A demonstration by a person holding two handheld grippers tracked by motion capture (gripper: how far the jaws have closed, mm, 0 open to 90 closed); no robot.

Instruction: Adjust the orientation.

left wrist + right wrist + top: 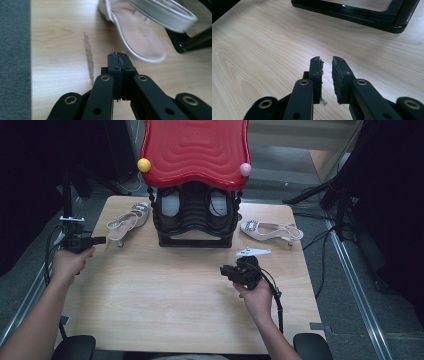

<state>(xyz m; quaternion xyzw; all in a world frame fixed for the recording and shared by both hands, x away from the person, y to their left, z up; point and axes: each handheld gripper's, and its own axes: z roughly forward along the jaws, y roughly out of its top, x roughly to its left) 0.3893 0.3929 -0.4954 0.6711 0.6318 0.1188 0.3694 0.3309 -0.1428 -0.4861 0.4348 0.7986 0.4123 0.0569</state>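
Left gripper view showed the left gripper (119,58) closed, empty, near a light, stiff slingback sandal (140,41); best held by its strap.

High view looks forward and down over the whole wooden table (150,290) from the person's side, while both gripper views sit low and close over the wood, left facing the white sandal (140,37), right probably the black rack base (362,15).
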